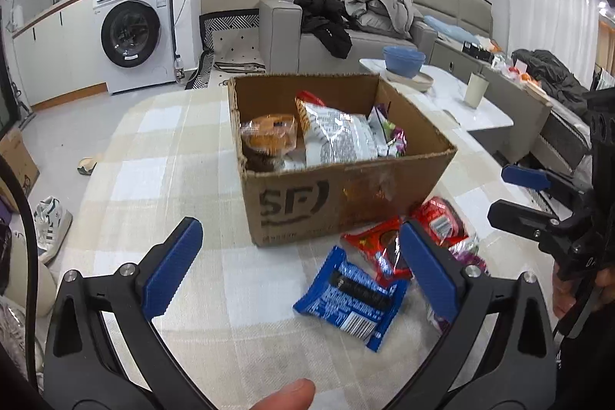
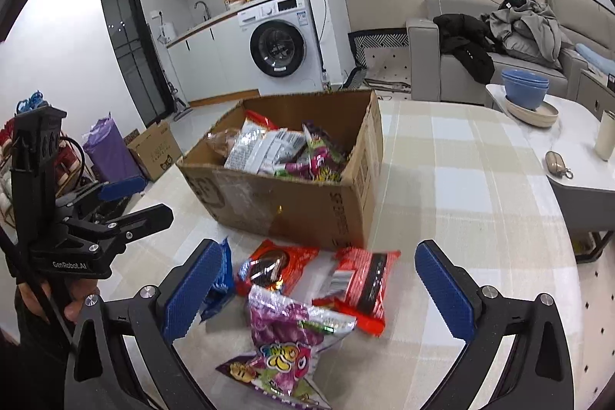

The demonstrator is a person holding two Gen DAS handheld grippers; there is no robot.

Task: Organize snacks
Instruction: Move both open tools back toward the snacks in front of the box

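A: Left gripper [image 1: 300,256], lower centre of the left wrist view: jaws wide, nothing between the pads. Blue packet [image 1: 351,298] lies flat on the checked tablecloth [image 1: 153,179] just under the gap.

B: Right gripper [image 2: 321,285], bottom of the right wrist view: jaws also wide, empty. Purple candy bag [image 2: 292,341] sits below centre; two red packets [image 2: 276,268] [image 2: 363,281] lie above it, near the box front.

A: Cardboard box [image 1: 338,195], centre frame, open top, holding a silver bag [image 1: 338,137] and a wrapped pastry [image 1: 269,137].

B: Upper right of the right wrist view: blue bowls [image 2: 524,89] on a white side table [image 2: 576,156].
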